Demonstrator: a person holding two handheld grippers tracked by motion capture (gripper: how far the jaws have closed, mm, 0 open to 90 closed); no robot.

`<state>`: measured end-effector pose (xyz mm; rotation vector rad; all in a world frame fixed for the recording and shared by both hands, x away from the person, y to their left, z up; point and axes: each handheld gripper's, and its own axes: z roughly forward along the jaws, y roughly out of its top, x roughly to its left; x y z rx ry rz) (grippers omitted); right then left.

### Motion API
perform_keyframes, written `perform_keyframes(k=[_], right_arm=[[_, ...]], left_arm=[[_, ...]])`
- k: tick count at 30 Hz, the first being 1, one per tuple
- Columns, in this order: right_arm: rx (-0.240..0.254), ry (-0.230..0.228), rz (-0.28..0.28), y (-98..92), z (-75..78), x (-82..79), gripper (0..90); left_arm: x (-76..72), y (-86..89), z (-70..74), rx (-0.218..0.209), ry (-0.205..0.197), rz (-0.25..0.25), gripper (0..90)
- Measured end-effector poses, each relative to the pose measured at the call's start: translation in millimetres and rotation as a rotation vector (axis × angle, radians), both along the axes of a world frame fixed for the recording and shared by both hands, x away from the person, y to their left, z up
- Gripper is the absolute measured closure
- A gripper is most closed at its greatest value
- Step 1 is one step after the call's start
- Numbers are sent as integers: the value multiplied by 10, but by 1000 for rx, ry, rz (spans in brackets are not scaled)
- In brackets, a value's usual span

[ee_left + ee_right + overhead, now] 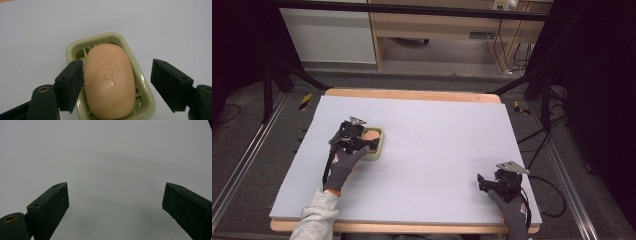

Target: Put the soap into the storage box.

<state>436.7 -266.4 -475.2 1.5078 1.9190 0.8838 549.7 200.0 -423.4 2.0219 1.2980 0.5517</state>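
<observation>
A peach-coloured bar of soap [109, 80] with an embossed mark lies in a pale green soap dish [72, 47] on the lavender table mat [437, 135]. In the high view the soap [371, 134] and dish [381, 150] sit at the mat's left. My left gripper [117, 83] is open, its jaws to either side of the soap; the left pad [72, 82] is near the soap's side and the right pad [166, 82] stands apart. In the high view my left gripper [364, 142] hovers at the dish. My right gripper [115, 207] is open over bare mat, at the mat's front right [484, 182].
The mat covers a wooden table [412, 94] whose edge shows at the back. Beyond it stand a wooden shelf unit [437, 30] and dark frame legs. Cables [552, 200] trail off the table's right side.
</observation>
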Motion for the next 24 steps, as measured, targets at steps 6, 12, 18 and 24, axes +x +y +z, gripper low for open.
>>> perform_keyframes(k=[6, 12, 18, 24], right_arm=[[14, 3, -11, -6, 2, -7, 74], [9, 3, -13, -10, -2, -5, 74], [17, 6, -23, -29, -4, -10, 73], [11, 7, -27, -48, -15, -2, 69]], left_arm=[[-148, 52, 36, -10, -19, -5, 259], [-290, 110, 67, -5, -37, -10, 256], [-414, 173, 63, -12, -63, -9, 241], [-500, 279, -5, -8, -67, -8, 236]])
